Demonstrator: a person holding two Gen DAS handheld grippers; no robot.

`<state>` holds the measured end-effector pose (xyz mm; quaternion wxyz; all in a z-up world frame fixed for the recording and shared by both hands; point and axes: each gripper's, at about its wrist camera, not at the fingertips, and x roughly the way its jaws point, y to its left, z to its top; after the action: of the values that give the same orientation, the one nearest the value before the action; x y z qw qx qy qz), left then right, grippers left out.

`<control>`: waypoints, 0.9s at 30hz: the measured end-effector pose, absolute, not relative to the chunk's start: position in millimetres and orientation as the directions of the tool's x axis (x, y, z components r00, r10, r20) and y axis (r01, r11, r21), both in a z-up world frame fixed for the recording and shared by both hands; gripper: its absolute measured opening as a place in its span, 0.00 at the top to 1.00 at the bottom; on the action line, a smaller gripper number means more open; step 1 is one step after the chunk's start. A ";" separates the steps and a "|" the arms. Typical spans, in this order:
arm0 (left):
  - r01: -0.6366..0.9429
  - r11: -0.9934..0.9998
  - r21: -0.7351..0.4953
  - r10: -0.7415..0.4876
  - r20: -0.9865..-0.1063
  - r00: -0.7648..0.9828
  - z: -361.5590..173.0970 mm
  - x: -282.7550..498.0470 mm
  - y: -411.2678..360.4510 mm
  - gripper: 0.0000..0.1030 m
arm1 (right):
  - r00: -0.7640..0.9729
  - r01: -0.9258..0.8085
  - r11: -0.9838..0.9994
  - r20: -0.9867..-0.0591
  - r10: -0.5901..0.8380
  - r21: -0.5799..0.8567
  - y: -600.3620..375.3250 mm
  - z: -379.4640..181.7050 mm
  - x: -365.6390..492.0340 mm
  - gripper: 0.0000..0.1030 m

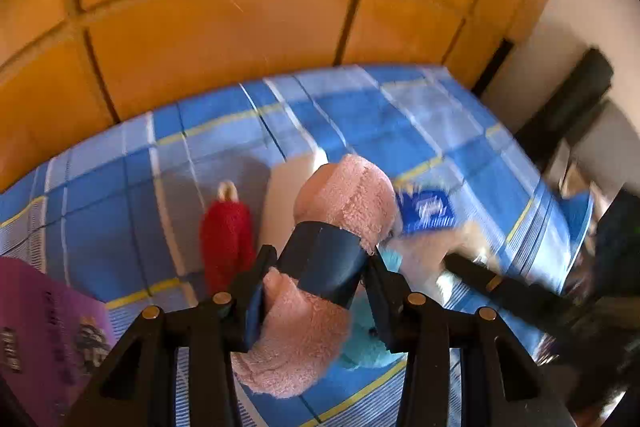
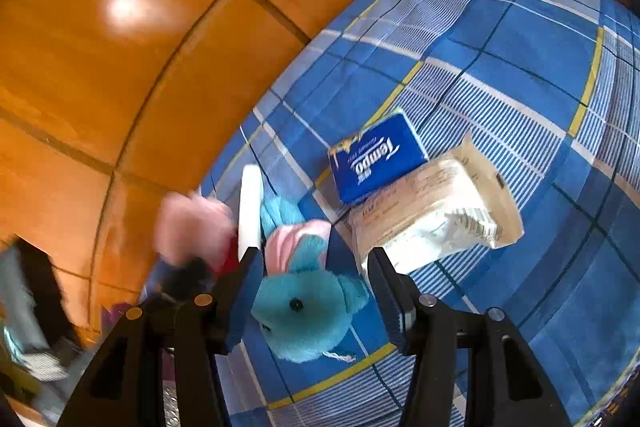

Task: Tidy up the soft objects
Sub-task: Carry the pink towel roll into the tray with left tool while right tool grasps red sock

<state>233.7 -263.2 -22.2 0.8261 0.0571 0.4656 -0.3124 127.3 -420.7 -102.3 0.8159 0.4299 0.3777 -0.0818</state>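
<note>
Pink plush [image 1: 320, 267] sat clamped between the left gripper [image 1: 316, 291] fingers above the checked bed [image 1: 120, 187]. Only the right view showed the right gripper [image 2: 316, 291], fingers apart, straddling a blue plush [image 2: 308, 311] beside 2 tissue packs [image 2: 376, 159].

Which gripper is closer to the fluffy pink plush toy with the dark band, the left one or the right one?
Left. The left gripper has the fluffy pink plush toy between its fingers. The right gripper hangs apart from it, over a turquoise plush animal.
</note>
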 end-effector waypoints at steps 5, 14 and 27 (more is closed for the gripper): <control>0.546 0.820 -0.170 -0.466 -0.752 0.466 23.8 244.4 -244.5 0.57 | 0.668 0.427 0.676 -0.713 0.212 0.601 -407.3 -102.7 135.9 0.47; 0.398 0.905 -0.149 -0.385 -0.686 0.617 75.7 278.8 -161.2 0.57 | 0.647 0.326 0.772 -0.724 0.239 0.546 -379.8 -95.2 145.5 0.47; 0.144 0.977 -0.157 -0.212 -0.662 0.719 78.9 257.3 18.5 0.57 | 0.622 0.096 0.923 -0.747 0.238 0.374 -301.0 -75.4 182.7 0.47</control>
<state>257.3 18.5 78.9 0.9259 -0.0474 0.3622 -0.0961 182.7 -301.0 -75.4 0.8796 0.1927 0.4332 0.0401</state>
